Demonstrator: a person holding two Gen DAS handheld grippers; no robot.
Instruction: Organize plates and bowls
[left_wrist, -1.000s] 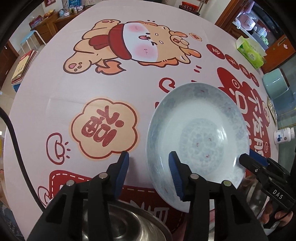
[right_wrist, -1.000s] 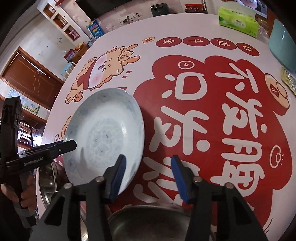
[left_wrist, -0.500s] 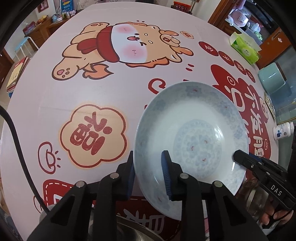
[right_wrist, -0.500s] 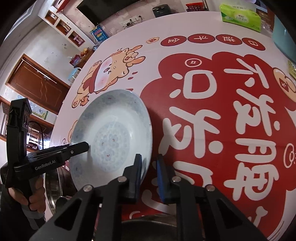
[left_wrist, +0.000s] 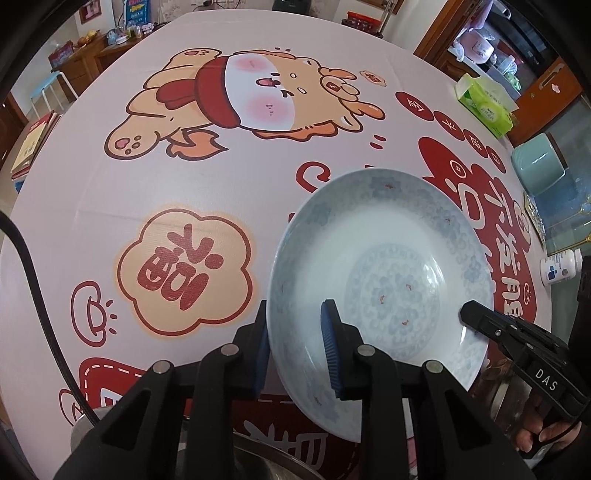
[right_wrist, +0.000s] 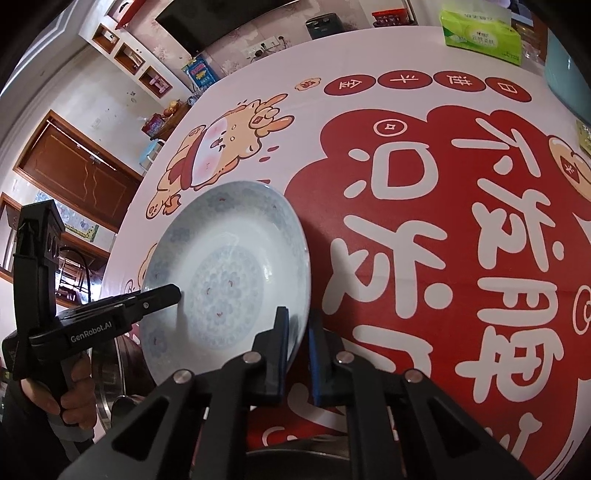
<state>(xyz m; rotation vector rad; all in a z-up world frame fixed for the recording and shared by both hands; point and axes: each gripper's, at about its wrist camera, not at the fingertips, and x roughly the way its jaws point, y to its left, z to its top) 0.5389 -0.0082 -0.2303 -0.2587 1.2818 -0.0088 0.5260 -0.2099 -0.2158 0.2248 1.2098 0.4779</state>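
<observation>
Table (left_wrist: 92, 192): round, pink cloth with cartoon dog print and red character patches; cupboards and doors behind.
Cable (left_wrist: 33, 266): black, runs down left edge of left wrist view.
Left gripper (left_wrist: 295, 347): jaws clamped on plate's left rim, one blue pad (left_wrist: 330, 343) inside, other under the rim.
Plate (left_wrist: 384, 280): white with pale blue pattern, held tilted above cloth between both grippers.
Right gripper (right_wrist: 297, 354): jaws clamped on plate's right rim.
Steel bowl (right_wrist: 107, 373): metal rim low in both views, below plate.
Tissue pack (left_wrist: 484, 107): green, far right of table.
</observation>
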